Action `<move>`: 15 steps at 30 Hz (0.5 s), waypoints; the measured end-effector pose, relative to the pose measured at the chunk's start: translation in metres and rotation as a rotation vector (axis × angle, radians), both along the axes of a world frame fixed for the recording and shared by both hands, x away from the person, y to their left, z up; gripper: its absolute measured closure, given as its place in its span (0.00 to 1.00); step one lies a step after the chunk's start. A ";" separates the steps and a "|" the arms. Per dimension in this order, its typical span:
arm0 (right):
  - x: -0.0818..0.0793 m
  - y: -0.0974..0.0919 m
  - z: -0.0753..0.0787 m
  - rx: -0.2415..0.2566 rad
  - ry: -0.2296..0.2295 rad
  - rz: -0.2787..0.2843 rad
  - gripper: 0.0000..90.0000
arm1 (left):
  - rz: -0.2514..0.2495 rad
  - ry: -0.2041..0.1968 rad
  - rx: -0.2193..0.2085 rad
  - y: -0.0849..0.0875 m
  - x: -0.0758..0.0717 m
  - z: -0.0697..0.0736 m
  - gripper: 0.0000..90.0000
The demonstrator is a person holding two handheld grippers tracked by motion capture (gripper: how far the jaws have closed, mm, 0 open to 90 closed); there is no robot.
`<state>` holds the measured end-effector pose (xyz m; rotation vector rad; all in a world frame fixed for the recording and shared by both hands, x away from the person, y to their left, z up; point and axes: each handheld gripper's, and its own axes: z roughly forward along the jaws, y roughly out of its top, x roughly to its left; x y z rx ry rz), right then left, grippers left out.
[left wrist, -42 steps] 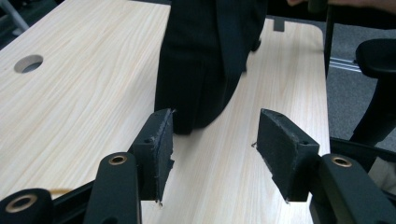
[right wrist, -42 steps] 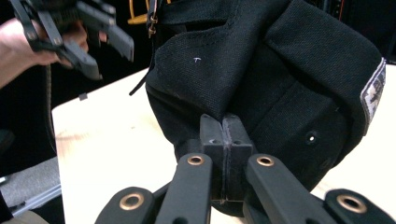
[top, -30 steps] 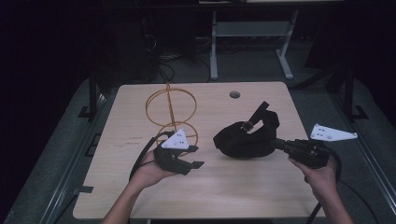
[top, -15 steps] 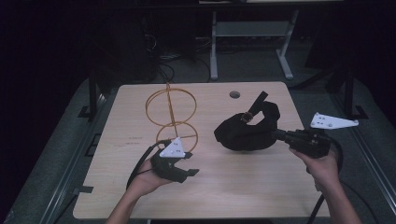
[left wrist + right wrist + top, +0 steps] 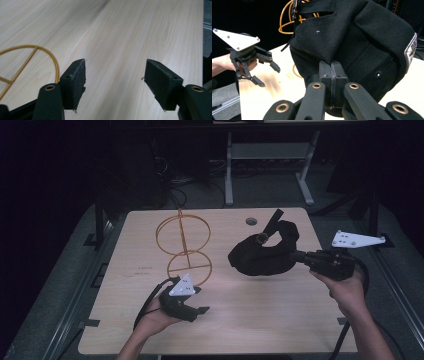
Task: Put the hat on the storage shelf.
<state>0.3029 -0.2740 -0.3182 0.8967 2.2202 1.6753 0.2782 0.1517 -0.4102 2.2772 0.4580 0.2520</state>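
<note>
Black cap (image 5: 265,255) is hanging off the right gripper (image 5: 300,256), whose jaws are pinched tight together on the cap's fabric edge; you can see that best in the right gripper view, where the two pads meet flat with the cloth (image 5: 352,42) squeezed between them. It's lifted over the right half of the desk (image 5: 280,320), near the right edge, and its strap (image 5: 272,220) sticks up toward the far edge by the small round hole (image 5: 251,221). The left gripper (image 5: 202,310) sits low near the desk's front-left corner, and its jaws have just been opening, standing well apart now with nothing between them, just bare wood showing in the left gripper view (image 5: 115,77). A gold wire stand (image 5: 184,247), two rings on a stem, stands on the left half of the desk, its lower ring just beside the left gripper. From the right gripper view that left gripper (image 5: 265,75) shows farther off, jaws spread, hand (image 5: 227,62) behind it
</note>
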 end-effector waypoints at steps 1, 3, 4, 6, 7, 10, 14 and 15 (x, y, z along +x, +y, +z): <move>0.000 0.000 0.000 0.000 0.000 0.000 1.00 | 0.000 0.000 0.000 0.000 0.000 0.000 0.36; 0.002 0.002 0.003 -0.003 0.001 0.007 1.00 | 0.005 -0.003 0.002 0.002 0.000 -0.002 0.35; 0.003 0.004 0.004 -0.004 0.001 0.009 1.00 | 0.007 -0.003 0.001 0.003 0.000 -0.003 0.35; 0.005 0.008 0.008 -0.009 -0.002 0.014 1.00 | 0.015 0.006 0.004 0.005 0.000 -0.005 0.33; 0.005 0.008 0.008 -0.009 -0.002 0.014 1.00 | 0.016 0.007 0.006 0.005 0.000 -0.006 0.33; 0.007 0.011 0.016 -0.007 -0.012 0.020 1.00 | 0.022 0.007 0.008 0.008 0.001 -0.008 0.32; 0.009 0.015 0.024 -0.005 -0.018 0.029 1.00 | 0.028 0.004 0.003 0.009 0.001 -0.009 0.32; 0.009 0.016 0.026 -0.007 -0.019 0.032 1.00 | 0.028 0.001 0.003 0.009 0.001 -0.009 0.32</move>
